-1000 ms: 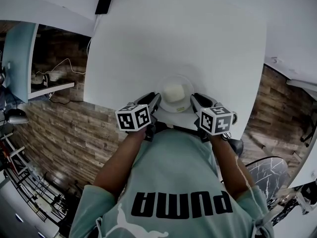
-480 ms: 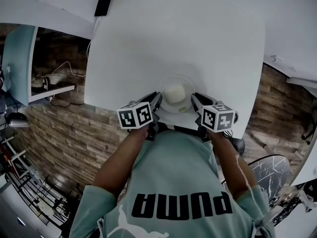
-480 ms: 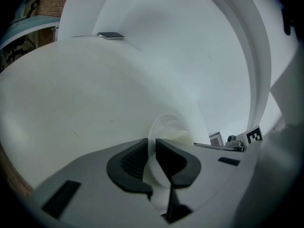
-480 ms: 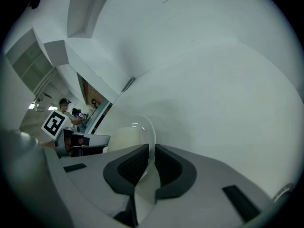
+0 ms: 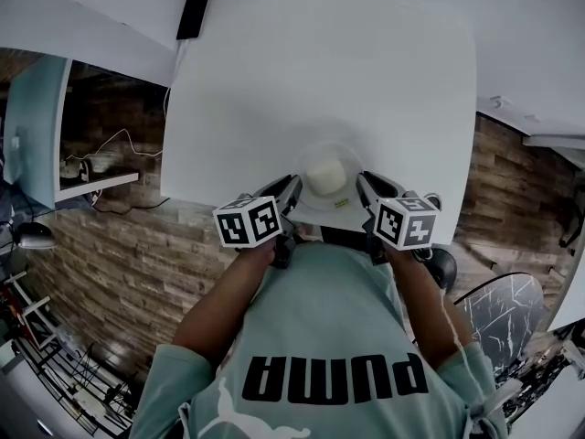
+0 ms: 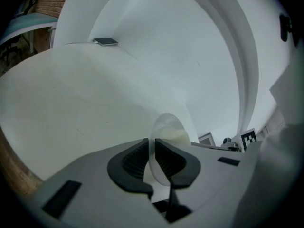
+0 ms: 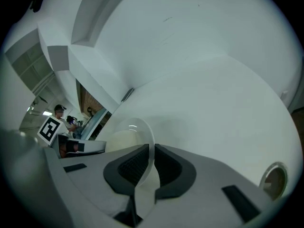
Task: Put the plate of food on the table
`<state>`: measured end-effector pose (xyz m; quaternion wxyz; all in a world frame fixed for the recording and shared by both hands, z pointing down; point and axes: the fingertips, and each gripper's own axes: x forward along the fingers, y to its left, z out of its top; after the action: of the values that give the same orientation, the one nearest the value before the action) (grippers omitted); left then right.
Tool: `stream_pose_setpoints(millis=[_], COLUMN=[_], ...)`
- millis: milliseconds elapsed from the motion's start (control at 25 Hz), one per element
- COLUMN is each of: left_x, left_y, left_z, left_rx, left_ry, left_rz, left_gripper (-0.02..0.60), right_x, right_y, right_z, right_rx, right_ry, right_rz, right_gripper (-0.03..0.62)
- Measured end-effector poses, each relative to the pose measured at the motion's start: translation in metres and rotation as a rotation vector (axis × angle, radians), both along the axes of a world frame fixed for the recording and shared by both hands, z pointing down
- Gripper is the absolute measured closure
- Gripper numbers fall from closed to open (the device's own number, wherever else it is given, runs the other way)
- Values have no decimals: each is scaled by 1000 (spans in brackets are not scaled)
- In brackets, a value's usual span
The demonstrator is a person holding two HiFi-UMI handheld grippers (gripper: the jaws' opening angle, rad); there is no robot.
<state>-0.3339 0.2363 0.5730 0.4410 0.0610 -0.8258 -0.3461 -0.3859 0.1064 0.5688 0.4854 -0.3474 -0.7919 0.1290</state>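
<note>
A clear glass plate with a pale lump of food on it is held over the near edge of the white table. My left gripper is shut on the plate's left rim. On the opposite side my right gripper is shut on the right rim. In both gripper views the rim runs thin between the black pads and the food shows just beyond.
A dark phone lies at the table's far left corner, also seen as the phone in the left gripper view. Brick-pattern floor shows left and right of the table. A marble-look stool stands at the right.
Both grippers and the plate have moved slightly forward, further over the table's near edge.
</note>
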Motion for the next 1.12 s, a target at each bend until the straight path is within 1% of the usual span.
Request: stream_pose_setpoints(millis=[280,520,720,1120], left_x=[5,15,35,81], left_y=[10,18,24,37], left_z=[-41,-65,-76,-90], left_rx=[-3,56,99,144], left_ry=[-112,-175,-207,-254], left_rz=[30,21,28,105], left_gripper=[538,541,543,543], right_x=[7,14,35,93], right_y=[8,15,20,29], right_z=[-36,-65,-81,-102], right_rx=[-21,-37,-44,-16], right_ry=[-71,-132,-167,-226], right_rz=[51,114,149,245], right_gripper=[553,553,553,554])
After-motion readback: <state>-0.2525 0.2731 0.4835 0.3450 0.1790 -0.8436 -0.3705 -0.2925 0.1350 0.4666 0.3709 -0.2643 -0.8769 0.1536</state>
